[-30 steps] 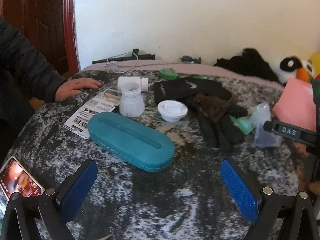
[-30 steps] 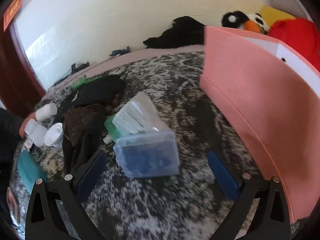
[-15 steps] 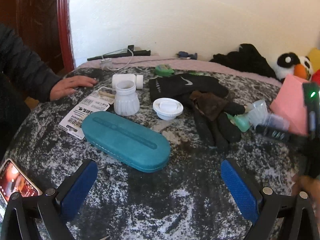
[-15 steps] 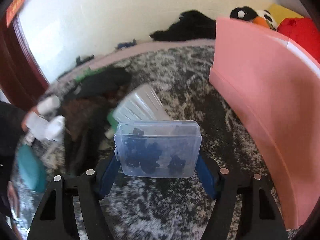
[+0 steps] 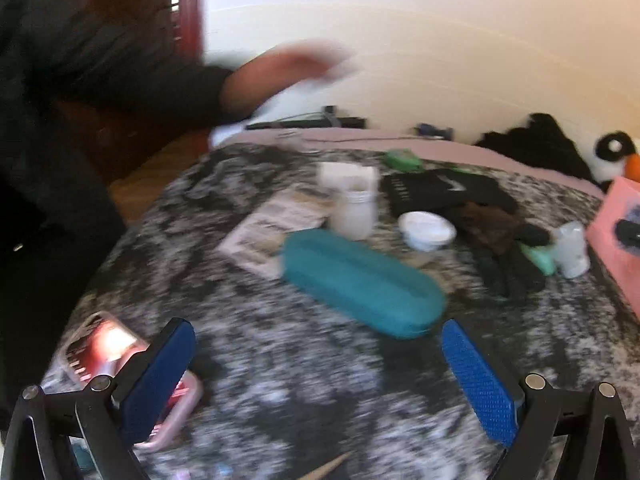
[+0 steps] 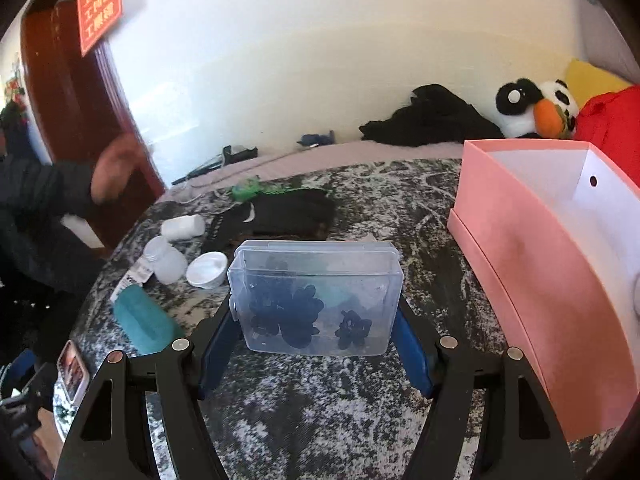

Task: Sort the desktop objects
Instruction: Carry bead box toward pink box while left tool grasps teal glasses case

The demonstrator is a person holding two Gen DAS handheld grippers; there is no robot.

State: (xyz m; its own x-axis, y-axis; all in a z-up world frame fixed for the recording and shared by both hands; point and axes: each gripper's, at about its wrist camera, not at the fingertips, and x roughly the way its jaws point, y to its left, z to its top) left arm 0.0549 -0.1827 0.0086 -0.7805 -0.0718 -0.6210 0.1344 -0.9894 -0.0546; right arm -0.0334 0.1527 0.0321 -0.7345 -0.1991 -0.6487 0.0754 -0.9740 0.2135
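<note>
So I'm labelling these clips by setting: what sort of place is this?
Probably a home bedroom: a plush penguin and a heap of black clothing lie against the wall, beyond a cluttered marbled table.

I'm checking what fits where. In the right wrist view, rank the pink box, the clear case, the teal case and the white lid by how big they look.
1. pink box
2. clear case, though nearness to the camera inflates it
3. teal case
4. white lid

Mottled grey table (image 6: pixel 360 420), teal case (image 5: pixel 360 282), white jar (image 5: pixel 354 214), black gloves (image 6: pixel 288 212), possibly phone (image 5: pixel 106 350)
</note>
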